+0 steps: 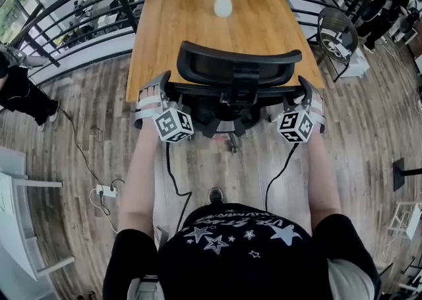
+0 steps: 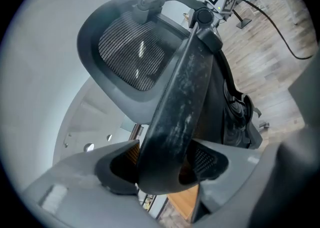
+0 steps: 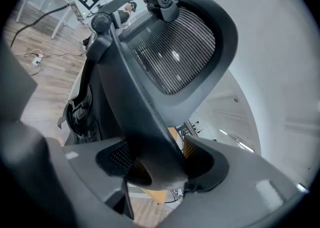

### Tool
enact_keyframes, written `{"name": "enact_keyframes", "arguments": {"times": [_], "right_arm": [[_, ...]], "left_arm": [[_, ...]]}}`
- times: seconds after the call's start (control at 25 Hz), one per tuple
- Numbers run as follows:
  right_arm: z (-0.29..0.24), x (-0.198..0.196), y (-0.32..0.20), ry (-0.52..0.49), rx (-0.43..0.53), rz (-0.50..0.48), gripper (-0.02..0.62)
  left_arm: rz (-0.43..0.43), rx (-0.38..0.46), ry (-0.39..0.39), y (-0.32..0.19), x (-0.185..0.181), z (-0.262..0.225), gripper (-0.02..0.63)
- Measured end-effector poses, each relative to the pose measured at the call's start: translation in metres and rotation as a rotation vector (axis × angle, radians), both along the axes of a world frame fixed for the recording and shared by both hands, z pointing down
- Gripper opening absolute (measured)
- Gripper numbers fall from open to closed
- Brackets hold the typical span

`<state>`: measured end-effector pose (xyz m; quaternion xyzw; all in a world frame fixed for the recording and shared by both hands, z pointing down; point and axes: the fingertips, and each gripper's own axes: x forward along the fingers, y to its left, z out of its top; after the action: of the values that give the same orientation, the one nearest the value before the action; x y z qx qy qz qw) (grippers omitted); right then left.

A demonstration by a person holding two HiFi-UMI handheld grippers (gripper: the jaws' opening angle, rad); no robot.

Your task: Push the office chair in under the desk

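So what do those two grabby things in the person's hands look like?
The left gripper and right gripper are dark grey plastic with chunky jaws and mesh-patterned pads. Each carries a white cube with black square markers, and a thin black cable trails back from it. The person wears a black short-sleeved T-shirt with white stars.

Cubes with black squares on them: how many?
2. One cube rides on the left gripper at the office chair's left side, the other cube on the right gripper at its right side.
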<state>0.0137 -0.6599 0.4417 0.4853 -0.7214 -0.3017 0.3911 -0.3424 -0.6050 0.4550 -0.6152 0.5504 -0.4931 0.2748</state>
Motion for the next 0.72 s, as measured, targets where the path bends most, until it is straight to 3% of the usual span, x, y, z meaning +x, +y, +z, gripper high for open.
{"name": "enact_keyframes", "arguments": {"times": [0.4,0.72], "right_arm": [[0.0015,0.0006,-0.0012,-0.004,-0.003,0.014,0.291],[0.0022,0.0004,0.0012,0.010,-0.045,-0.002,0.291]], "left_arm": [[0.008,0.010,-0.014,-0.0016,0.0002,0.0005,0.298],[-0.023,-0.066,-0.006,-0.0006,-0.0020,0.0048,0.298]]}}
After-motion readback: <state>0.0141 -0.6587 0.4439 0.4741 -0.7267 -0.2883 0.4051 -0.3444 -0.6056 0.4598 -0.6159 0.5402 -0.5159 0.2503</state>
